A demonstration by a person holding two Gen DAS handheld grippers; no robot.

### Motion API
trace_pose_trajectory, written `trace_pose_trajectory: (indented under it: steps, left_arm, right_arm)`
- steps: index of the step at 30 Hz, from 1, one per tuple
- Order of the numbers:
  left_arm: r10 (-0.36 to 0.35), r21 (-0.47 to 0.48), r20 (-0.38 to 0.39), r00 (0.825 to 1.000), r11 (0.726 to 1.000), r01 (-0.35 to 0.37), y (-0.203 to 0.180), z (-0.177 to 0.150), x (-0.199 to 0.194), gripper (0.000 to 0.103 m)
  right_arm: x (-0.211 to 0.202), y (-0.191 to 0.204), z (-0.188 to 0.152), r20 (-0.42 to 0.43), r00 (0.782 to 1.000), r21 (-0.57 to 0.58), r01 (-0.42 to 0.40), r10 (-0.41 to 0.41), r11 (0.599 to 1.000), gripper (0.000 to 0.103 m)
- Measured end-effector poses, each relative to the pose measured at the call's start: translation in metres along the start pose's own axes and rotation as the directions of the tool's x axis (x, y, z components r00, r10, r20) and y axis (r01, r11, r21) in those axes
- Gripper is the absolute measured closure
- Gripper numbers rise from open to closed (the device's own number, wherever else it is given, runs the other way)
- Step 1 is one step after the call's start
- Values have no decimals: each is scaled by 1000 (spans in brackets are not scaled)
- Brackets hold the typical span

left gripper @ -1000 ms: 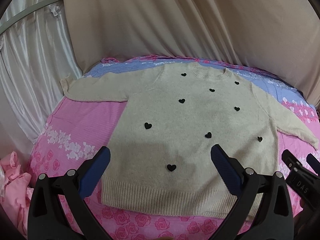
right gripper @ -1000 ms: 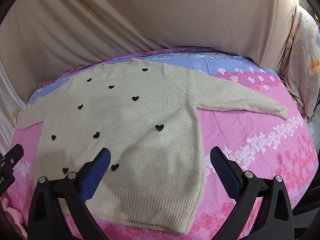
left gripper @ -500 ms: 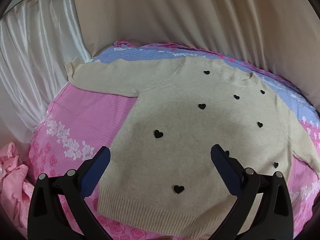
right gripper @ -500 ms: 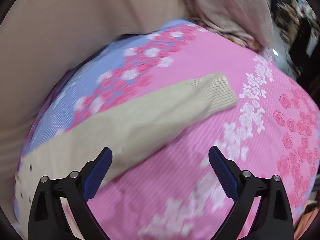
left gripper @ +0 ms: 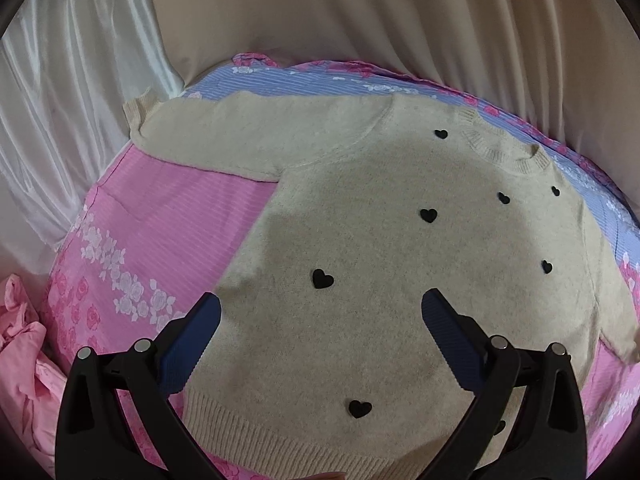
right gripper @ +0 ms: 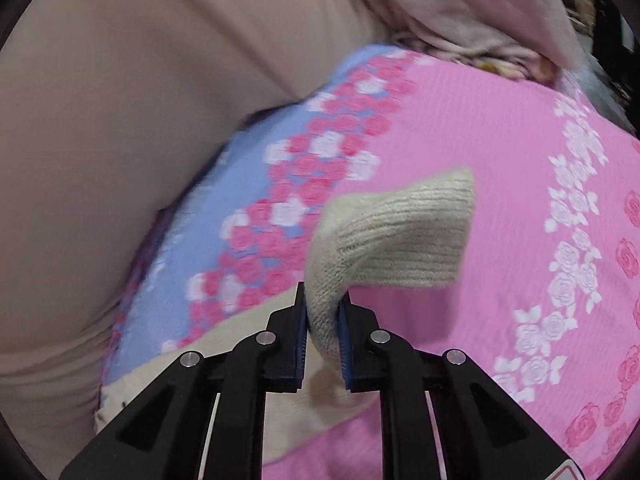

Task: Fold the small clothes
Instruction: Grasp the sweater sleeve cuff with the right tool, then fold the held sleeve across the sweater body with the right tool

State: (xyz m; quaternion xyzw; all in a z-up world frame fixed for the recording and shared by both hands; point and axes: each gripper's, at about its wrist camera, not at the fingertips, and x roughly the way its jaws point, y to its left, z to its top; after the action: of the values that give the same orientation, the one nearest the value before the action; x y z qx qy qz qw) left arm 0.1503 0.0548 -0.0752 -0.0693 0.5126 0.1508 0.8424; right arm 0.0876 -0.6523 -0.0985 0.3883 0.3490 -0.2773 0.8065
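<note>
A beige knit sweater [left gripper: 380,264] with black hearts lies flat, front up, on the pink and blue flowered bedcover [left gripper: 160,216]. Its left sleeve [left gripper: 248,136] stretches out toward the white curtain. My left gripper [left gripper: 320,312] hovers open above the sweater's lower body, nothing between its blue pads. In the right wrist view the right sleeve's ribbed cuff [right gripper: 404,232] is bunched and lifted off the bedcover [right gripper: 500,152]. My right gripper [right gripper: 325,316] is closing on the sleeve just behind the cuff, and the knit is pinched between its pads.
Beige drapes [left gripper: 360,20] hang behind the bed and a white satin curtain [left gripper: 68,92] stands at the left. A crumpled pink garment [left gripper: 24,364] lies at the bed's left edge. More fabric [right gripper: 492,20] is piled beyond the bed's far right corner.
The right gripper swung right from the sweater's body to the right sleeve's cuff, and its jaws closed on it. The left gripper came lower and closer over the sweater, still open.
</note>
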Motion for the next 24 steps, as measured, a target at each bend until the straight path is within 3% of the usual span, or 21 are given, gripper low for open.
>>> trace_pose_trajectory:
  steps: [2,4,8,11,15,16,17,19,20,21,23,24]
  left_arm:
    - [-9,-18,1,1000,1000,9,8,0,2,5]
    - [-19,-34,4,1000,999,19,14,1,2,5]
    - [-42,-72,22,999,996,44,35,2,-3,5]
    - [-48,-103,43,998,993,52,58,0,-9,5]
    - [-40,-149,52,998,988,47,92,-8,-12,5]
    - [-37,-161,49,998,986,44,101,-11,-12,5]
    - [-38,-166,42,998,985,44,108,-14,-11,5]
    - [-42,-177,18,999,983,44,123,-20,-6,5]
    - [-43,-191,10,999,981,44,131,-23,-4,5]
    - [-44,-207,7,999,977,44,137,-26,-2,5]
    - [-65,-252,-18,998,966,58,153,-35,10,5]
    - [-74,-268,-42,996,961,60,158,-40,17,5]
  right_arm:
    - [-17,57,-7,-12,992,-98,-128,128,987,90]
    - [-30,122,-24,-62,970,-209,-242,234,948,90]
    - [-47,256,-96,-229,898,-428,-439,375,790,90]
    - [-43,334,-169,-348,858,-536,-513,378,670,89]
    - [-11,397,-278,-493,822,-623,-562,284,544,83]
    - [0,406,-303,-519,821,-644,-560,239,522,72]
    - [11,412,-331,-537,824,-674,-547,179,497,69]
    - [17,409,-372,-522,849,-746,-500,82,440,69]
    - [12,402,-381,-511,857,-760,-487,67,431,69]
    - [2,389,-386,-502,862,-763,-477,64,436,68]
    - [-18,352,-379,-467,883,-768,-435,54,469,46]
    - [-28,327,-374,-440,897,-773,-399,38,493,43]
